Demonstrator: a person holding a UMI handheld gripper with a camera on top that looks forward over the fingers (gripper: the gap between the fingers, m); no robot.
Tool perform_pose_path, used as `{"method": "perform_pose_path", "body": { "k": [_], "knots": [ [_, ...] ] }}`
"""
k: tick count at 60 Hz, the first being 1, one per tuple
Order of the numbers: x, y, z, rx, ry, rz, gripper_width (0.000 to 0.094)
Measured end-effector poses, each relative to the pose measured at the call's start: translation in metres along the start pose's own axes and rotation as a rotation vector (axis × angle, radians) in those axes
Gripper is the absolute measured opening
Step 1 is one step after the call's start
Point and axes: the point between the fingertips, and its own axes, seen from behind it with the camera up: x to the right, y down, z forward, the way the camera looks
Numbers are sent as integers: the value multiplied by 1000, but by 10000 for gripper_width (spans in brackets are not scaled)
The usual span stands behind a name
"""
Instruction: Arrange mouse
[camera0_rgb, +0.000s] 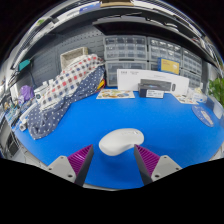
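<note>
A white computer mouse (121, 140) lies on the blue mat (160, 120), just ahead of my fingers and partly between their tips. My gripper (114, 158) is open, with a purple pad on each finger (82, 158). A gap shows between each pad and the mouse, which rests on the mat by itself.
A plaid and dotted cloth bundle (65, 90) lies at the left of the mat. White boxes (150, 82) and small items stand along the far edge. Drawer cabinets (130, 48) line the back. A round dish (205, 116) sits at the right.
</note>
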Motion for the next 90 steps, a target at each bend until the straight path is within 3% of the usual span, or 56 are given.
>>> {"method": "perform_pose_path", "body": {
  "k": [8,26,42,46,54,55,56,58,59,60,67,74,90],
  "knots": [
    [-7,-17,27,0,40,14,837],
    [-32,-48,86,-27,21,-7,813],
    [-38,-51,104,-88,10,11,510],
    [-39,-50,107,-99,-4,-1,511],
    [-39,-47,108,-154,-23,5,426],
    [-39,-47,108,-164,-25,7,458],
    [-38,-48,108,-173,-26,4,386],
    [-37,-47,108,-186,-28,-12,358],
    [-37,-46,108,-195,-30,-20,389],
    [-37,-47,109,-195,-33,-22,336],
    [-31,-54,106,-243,-55,-36,336],
    [2,-117,83,-150,-95,-80,337],
    [216,-290,-13,145,31,-144,336]
  ]
}}
